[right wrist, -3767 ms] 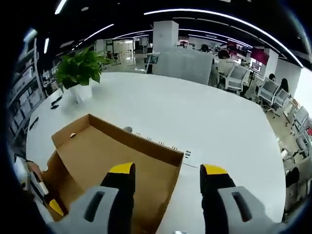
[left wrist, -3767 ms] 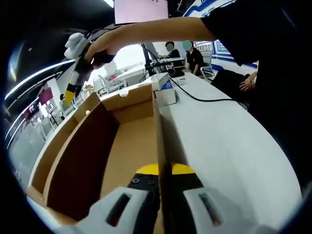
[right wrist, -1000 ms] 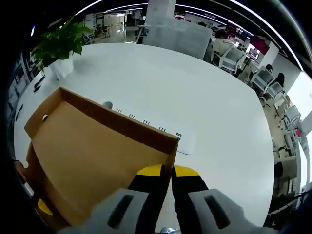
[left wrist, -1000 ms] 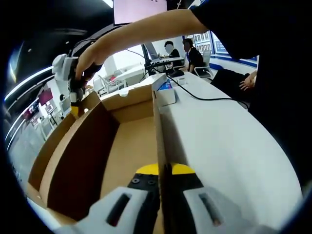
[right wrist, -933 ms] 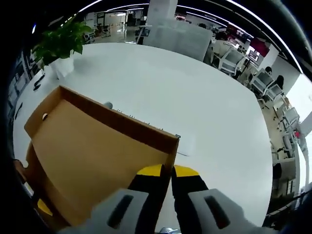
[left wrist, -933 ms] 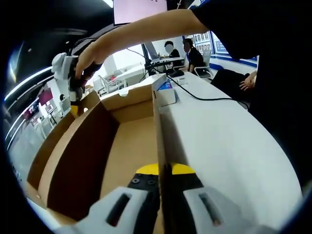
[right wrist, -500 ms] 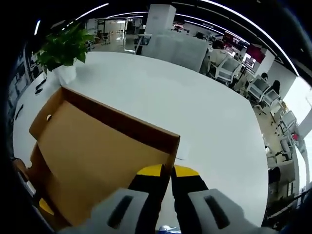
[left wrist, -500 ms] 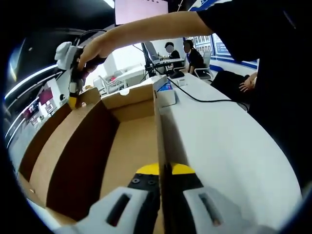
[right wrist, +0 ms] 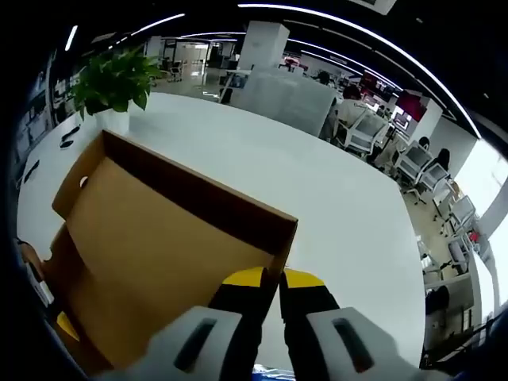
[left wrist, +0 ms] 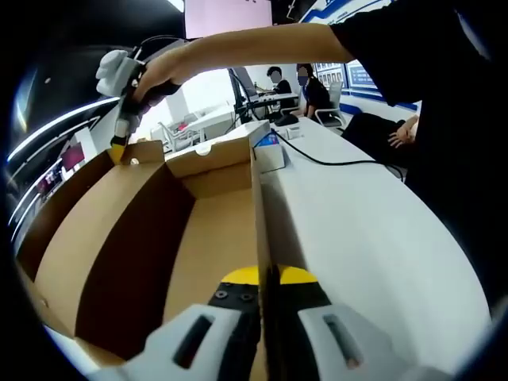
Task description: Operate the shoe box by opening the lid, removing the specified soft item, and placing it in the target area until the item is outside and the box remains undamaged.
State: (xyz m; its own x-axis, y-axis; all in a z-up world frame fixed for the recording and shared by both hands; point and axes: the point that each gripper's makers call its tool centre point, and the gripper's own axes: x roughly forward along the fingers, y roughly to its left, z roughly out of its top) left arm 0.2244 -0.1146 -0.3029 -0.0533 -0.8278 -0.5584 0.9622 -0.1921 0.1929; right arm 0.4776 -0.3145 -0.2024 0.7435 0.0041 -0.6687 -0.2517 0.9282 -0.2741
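On a white table [left wrist: 373, 230], one brown shoe box [left wrist: 206, 230] lies with its lid [right wrist: 159, 246] being raised. Two grippers work it: the left gripper [left wrist: 266, 278] pinches the box's side wall, likely to steady it; the right gripper [right wrist: 266, 278], jaws closed on the lid's edge, lifts. No soft item is visible inside. One potted plant [right wrist: 115, 83] stands well apart.

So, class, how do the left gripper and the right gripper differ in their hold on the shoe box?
The left gripper pinches the box's side wall; the right gripper pinches the lid's edge. The left gripper sits low by the table; the right gripper is raised, holding the lid up. Both are shut on brown cardboard.
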